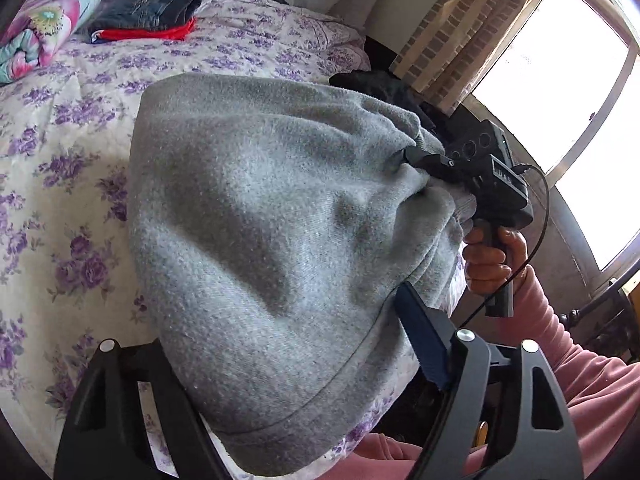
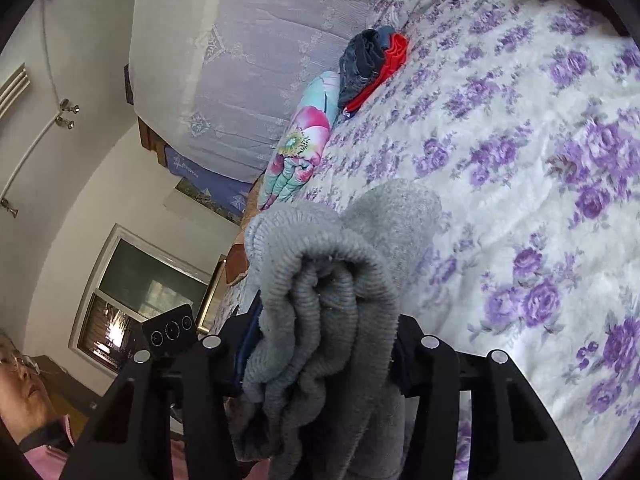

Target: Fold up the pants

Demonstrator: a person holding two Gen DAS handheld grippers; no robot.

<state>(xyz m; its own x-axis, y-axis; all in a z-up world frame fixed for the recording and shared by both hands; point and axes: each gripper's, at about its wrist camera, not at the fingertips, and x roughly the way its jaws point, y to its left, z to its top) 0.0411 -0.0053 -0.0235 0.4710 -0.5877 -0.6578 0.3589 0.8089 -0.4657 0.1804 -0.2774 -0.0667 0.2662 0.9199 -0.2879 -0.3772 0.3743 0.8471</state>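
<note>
The grey fleece pants [image 1: 260, 220] hang bunched between both grippers above the bed with the purple-flowered cover [image 1: 60, 140]. In the left wrist view my left gripper [image 1: 288, 360] is shut on the lower edge of the pants, which drape over its fingers. The right gripper [image 1: 416, 164] shows at the right, held in a hand, pinching a gathered part of the cloth. In the right wrist view my right gripper [image 2: 324, 344] is shut on the ribbed waistband of the pants [image 2: 320, 292], folded in several layers between its fingers.
A folded stack of dark jeans over a red garment [image 1: 148, 16] lies at the far side of the bed, next to a floral rolled quilt [image 1: 44, 28]. A curtain and bright window [image 1: 552, 80] stand on the right. The person's pink sleeve [image 1: 560, 352] is near.
</note>
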